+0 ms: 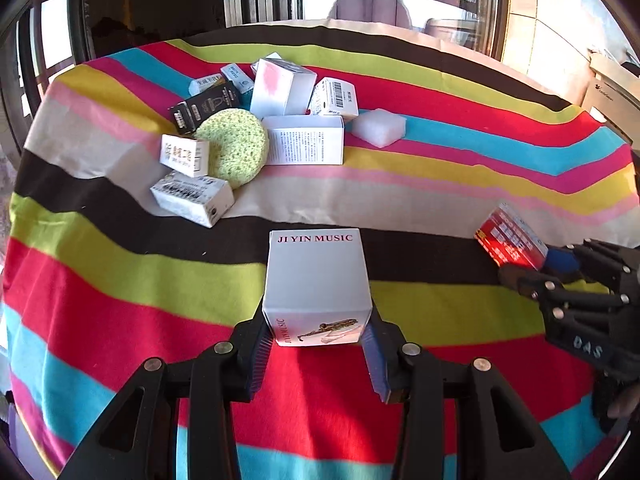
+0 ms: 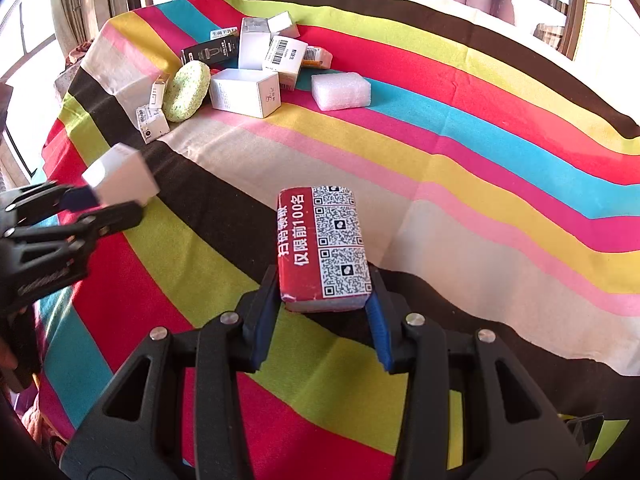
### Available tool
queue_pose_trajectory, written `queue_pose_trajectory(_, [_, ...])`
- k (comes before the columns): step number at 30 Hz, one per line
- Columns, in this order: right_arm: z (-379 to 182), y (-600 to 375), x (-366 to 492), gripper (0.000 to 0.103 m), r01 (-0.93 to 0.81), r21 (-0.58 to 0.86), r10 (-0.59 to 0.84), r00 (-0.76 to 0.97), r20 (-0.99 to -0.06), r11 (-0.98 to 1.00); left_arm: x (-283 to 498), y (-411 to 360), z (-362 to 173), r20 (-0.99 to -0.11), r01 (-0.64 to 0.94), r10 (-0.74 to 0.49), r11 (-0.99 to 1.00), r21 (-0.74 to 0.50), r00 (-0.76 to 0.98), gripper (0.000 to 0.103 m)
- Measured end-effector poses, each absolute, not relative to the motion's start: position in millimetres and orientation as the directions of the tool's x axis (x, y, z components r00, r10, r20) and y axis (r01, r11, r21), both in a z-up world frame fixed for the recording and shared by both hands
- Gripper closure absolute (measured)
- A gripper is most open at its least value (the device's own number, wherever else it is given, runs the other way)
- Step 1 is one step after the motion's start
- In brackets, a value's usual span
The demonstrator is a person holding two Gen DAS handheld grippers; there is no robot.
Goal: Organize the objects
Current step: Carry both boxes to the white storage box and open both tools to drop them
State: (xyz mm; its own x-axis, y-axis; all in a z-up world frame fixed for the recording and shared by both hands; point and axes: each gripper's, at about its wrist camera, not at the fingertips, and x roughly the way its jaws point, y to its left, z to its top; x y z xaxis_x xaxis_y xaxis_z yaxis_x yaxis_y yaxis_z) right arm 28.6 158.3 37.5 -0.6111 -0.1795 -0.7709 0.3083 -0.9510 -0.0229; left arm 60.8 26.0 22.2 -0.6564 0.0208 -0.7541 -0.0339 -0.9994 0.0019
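My left gripper is shut on a white "JI YIN MUSIC" box and holds it over the striped cloth; it also shows at the left of the right wrist view. My right gripper is shut on a red box with QR codes, which also shows at the right of the left wrist view. A pile of small boxes lies at the far left: a white text box, a pink-faced white box, a black box, with a green round sponge.
The table wears a striped cloth. A white foam block lies right of the pile. Two small white boxes lie at the pile's near edge. Windows and a wall stand behind the table.
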Motion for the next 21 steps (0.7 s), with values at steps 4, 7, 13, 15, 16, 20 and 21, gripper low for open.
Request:
queue_pose_trajectory(4, [40, 157, 34, 0.058, 0.276, -0.021, -0.157, -0.607, -0.779, -0.961, 82, 19, 27, -0.746, -0.031, 0.036, -0.999, -0.021, -0.665, 0.061])
queue_pose_trajectory(7, [43, 148, 52, 0.058, 0.277, -0.019, -0.158, -0.602, -0.783, -0.961, 101, 10, 31, -0.732, -0.017, 0.033, -0.999, -0.029, -0.680, 0.060])
queue_pose_trajectory(13, [57, 116, 89, 0.058, 0.342, -0.067, -0.169, -0.614, -0.771, -0.937, 144, -10, 38, -0.720, 0.008, 0.021, -0.999, -0.037, -0.693, 0.060])
queue_pose_trajectory(15, [62, 103, 100, 0.058, 0.377, -0.072, -0.191, -0.614, -0.766, -0.923, 158, -17, 40, -0.718, 0.021, 0.010, -0.999, -0.034, -0.696, 0.060])
queue_pose_trajectory(16, [64, 97, 104, 0.058, 0.380, -0.081, -0.187, -0.617, -0.764, -0.922, 163, -20, 40, -0.718, 0.029, 0.004, -0.999, -0.033, -0.696, 0.060])
queue_pose_trajectory(20, [68, 70, 118, 0.058, 0.431, -0.115, -0.199, -0.615, -0.763, -0.895, 181, -36, 42, -0.716, 0.064, -0.026, -0.998, -0.026, -0.698, 0.060])
queue_pose_trajectory(21, [69, 64, 122, 0.058, 0.442, -0.119, -0.204, -0.614, -0.762, -0.889, 185, -41, 44, -0.714, 0.076, -0.036, -0.997, -0.025, -0.699, 0.060])
